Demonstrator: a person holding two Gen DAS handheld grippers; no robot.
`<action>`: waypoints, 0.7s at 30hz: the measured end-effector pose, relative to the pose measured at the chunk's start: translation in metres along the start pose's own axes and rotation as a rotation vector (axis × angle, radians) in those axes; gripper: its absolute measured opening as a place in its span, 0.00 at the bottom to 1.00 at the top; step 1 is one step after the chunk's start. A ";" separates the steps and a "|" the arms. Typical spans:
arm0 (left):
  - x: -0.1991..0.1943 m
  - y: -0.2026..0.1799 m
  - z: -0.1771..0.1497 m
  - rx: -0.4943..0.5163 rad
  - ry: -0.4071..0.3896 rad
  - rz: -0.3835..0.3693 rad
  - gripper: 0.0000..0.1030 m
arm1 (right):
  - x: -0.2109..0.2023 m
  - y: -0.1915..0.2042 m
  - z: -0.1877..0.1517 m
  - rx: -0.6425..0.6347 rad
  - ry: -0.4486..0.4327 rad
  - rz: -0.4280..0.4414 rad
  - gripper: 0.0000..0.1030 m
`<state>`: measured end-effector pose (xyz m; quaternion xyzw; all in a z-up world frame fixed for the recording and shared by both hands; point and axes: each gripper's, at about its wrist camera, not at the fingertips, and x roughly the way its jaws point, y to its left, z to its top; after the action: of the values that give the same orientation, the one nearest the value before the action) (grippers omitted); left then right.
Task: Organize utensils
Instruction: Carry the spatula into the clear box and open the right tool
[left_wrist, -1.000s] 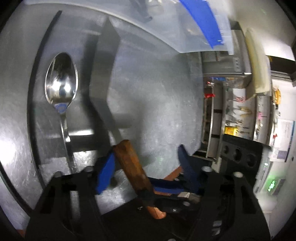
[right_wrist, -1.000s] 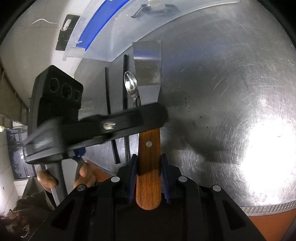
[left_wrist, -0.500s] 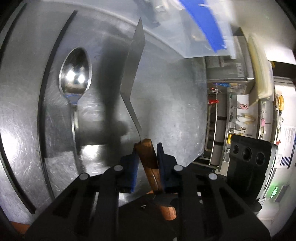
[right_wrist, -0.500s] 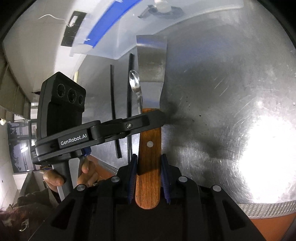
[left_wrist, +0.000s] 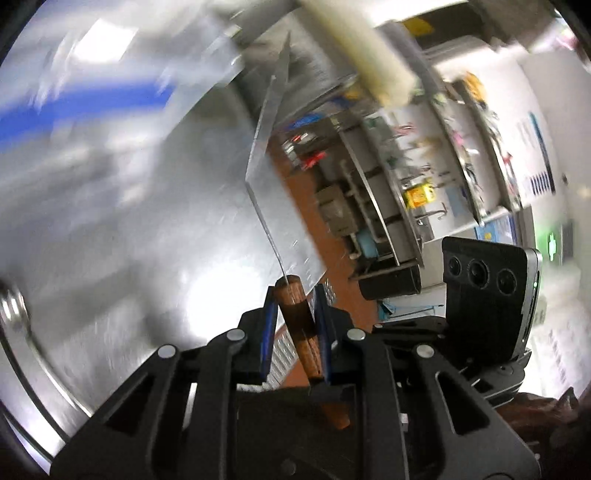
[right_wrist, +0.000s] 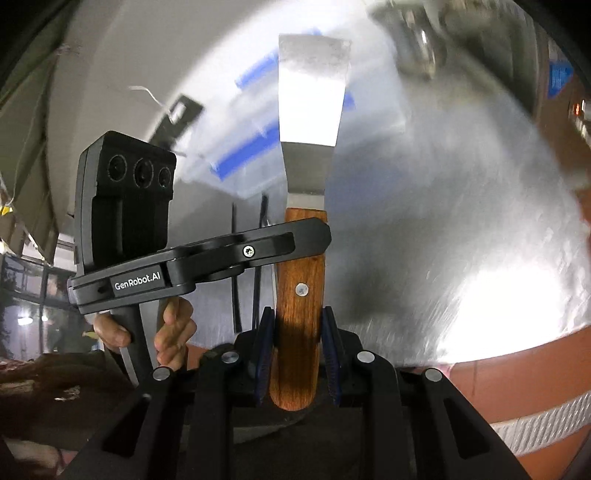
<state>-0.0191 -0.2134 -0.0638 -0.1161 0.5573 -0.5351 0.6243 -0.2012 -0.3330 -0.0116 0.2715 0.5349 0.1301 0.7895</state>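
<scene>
Both grippers clamp the wooden handle of one scraper (right_wrist: 299, 295): right gripper (right_wrist: 297, 345) at the end, left gripper (left_wrist: 295, 317) nearer the blade, w/ steel table (right_wrist: 461, 229) below.

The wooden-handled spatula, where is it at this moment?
The spatula is held by its wooden handle in both grippers, the right gripper and the left gripper, blade raised above the steel table.

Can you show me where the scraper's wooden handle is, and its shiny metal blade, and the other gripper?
wooden handle (right_wrist: 300, 295): right wrist view, middle of the handle near its rivet.
metal blade (right_wrist: 312, 96): right wrist view, middle of the flat face.
left gripper (right_wrist: 325, 236): right wrist view, fingertip end on the handle.
</scene>
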 end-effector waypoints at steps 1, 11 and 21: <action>-0.009 -0.004 0.007 0.023 -0.017 0.003 0.18 | -0.003 0.004 -0.001 -0.025 -0.023 -0.002 0.26; -0.115 0.027 0.120 0.029 -0.245 0.138 0.18 | 0.017 0.073 0.151 -0.298 -0.085 0.008 0.26; -0.121 0.189 0.198 -0.258 -0.039 0.274 0.18 | 0.178 0.081 0.256 -0.238 0.212 -0.043 0.26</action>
<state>0.2684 -0.1308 -0.0654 -0.1284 0.6196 -0.3667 0.6820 0.1100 -0.2527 -0.0314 0.1493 0.6017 0.2035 0.7578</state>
